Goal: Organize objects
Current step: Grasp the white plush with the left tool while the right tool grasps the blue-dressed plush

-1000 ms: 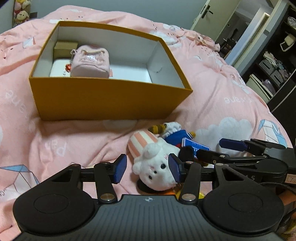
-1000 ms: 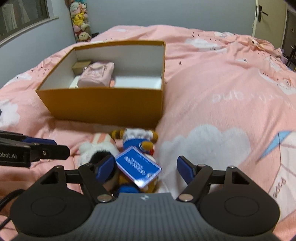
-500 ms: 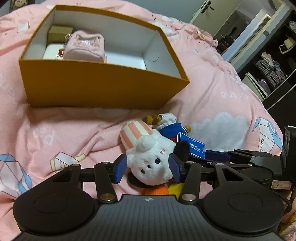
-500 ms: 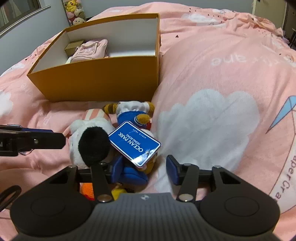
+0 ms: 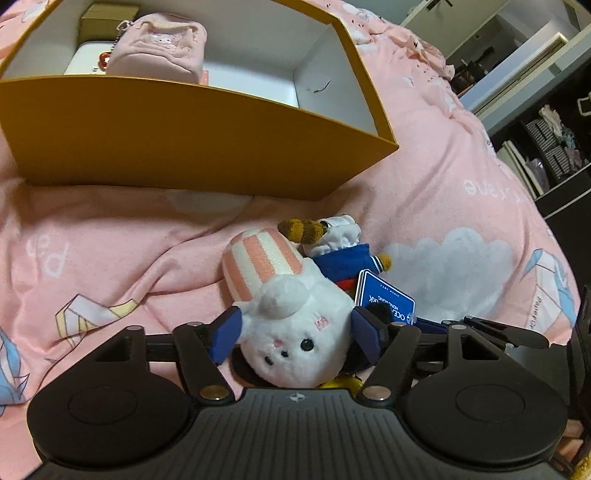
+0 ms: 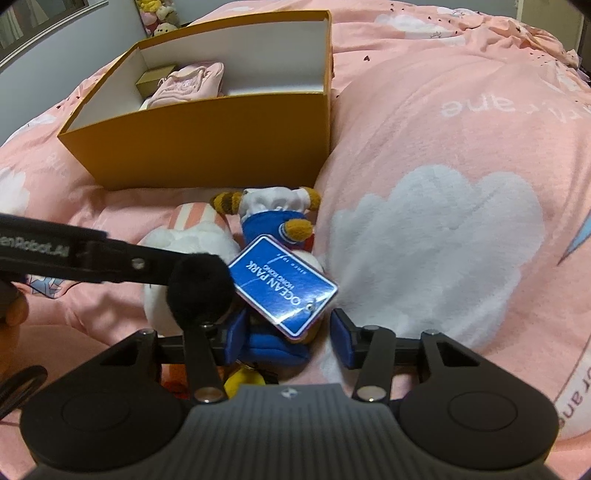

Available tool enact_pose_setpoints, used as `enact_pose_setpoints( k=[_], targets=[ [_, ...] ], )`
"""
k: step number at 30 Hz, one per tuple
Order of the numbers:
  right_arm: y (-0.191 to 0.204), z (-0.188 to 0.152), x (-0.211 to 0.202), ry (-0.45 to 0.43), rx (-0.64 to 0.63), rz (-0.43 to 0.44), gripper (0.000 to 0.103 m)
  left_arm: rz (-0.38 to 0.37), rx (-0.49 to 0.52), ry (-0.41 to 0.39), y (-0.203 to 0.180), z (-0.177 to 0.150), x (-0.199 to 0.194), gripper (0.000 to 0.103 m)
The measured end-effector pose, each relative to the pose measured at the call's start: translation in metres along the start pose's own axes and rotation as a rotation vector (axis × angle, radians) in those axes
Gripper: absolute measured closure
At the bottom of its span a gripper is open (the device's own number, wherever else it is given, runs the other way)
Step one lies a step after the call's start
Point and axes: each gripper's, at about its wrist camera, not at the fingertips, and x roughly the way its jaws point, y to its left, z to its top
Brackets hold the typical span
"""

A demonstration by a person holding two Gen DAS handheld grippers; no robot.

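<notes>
1. Beyond my left gripper [image 5: 295,334], up and to the left, the orange box [image 5: 184,147] sits open on the bed [image 5: 461,192]. A pink pouch [image 5: 159,48], a small tan box [image 5: 107,16] and something flat and white under them are already inside, so I judge part of the tidying done. The right half of the box floor is bare.

2. My left gripper has the white plush [image 5: 295,332] between its pads. The jaws have just been opening and now stand wide apart; the pads sit just beside the plush's cheeks, and I see no squeeze, so I count it as not yet gripped. Its pink-striped end points away from me toward the box.

3. My right gripper [image 6: 288,341], just to the right of the left one, straddles the sailor plush [image 6: 273,218] at its blue lower part. Its jaws have just been closing. The left pad touches the blue fabric; the right pad stands clear with bedding showing in the gap, so there is no clamp yet. The blue Ocean Park tag [image 6: 284,284] lies loose over the toy.

4. Both plushes are left to move, as I read it.

5. Room: the two grippers are crowded, the left one's finger crossing my right view. The box's near wall stands just ahead and must be cleared. To the right, open bed.
</notes>
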Motion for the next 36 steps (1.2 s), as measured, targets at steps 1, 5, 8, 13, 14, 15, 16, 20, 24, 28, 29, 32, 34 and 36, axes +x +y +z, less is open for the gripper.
enact_pose_setpoints(
  k=[1,5,8,13,14,15,16,20,24,28,29,32,34,36],
  targets=[
    [0.001,0.000,0.002,0.004,-0.004,0.003,0.052,0.003,0.001,0.002,-0.001,0.000,0.002,0.020],
    [0.002,0.002,0.010,0.015,-0.010,0.010,0.052,-0.004,-0.021,0.016,0.003,0.003,0.012,0.012],
    [0.000,0.002,0.015,0.018,-0.001,0.020,0.051,-0.037,-0.070,0.033,0.012,0.003,0.017,0.012],
    [0.001,0.002,0.013,0.010,0.000,0.028,0.057,-0.049,-0.057,0.017,0.013,0.000,0.008,0.024],
    [0.002,0.003,0.011,0.006,-0.002,0.027,0.058,-0.042,-0.044,0.013,0.012,0.000,0.004,0.026],
    [0.004,0.003,0.008,0.000,-0.008,0.027,0.059,-0.033,-0.038,0.009,0.010,-0.001,-0.001,0.026],
    [0.006,0.004,0.005,-0.009,-0.017,0.028,0.059,-0.027,-0.033,0.004,0.010,-0.002,-0.006,0.027],
    [0.020,0.010,-0.009,-0.058,-0.065,0.036,0.061,0.019,-0.008,-0.019,0.014,-0.006,-0.028,0.028],
    [0.033,0.019,-0.013,-0.087,-0.098,0.058,0.061,0.099,0.020,-0.036,0.022,-0.010,-0.050,0.028],
    [0.040,0.025,-0.005,-0.058,-0.130,0.062,0.061,0.224,0.078,-0.026,0.025,-0.012,-0.057,0.028],
    [0.042,0.023,-0.001,-0.035,-0.134,0.062,0.060,0.243,0.085,-0.014,0.028,-0.013,-0.055,0.028],
    [0.040,0.020,0.009,0.036,-0.133,0.057,0.059,0.240,0.063,0.015,0.038,-0.016,-0.043,0.026],
    [0.035,0.018,0.011,0.058,-0.114,0.060,0.058,0.245,0.070,0.007,0.039,-0.018,-0.036,0.022],
    [0.031,0.019,0.010,0.060,-0.094,0.068,0.055,0.234,0.067,0.001,0.039,-0.018,-0.034,0.021]
  ],
)
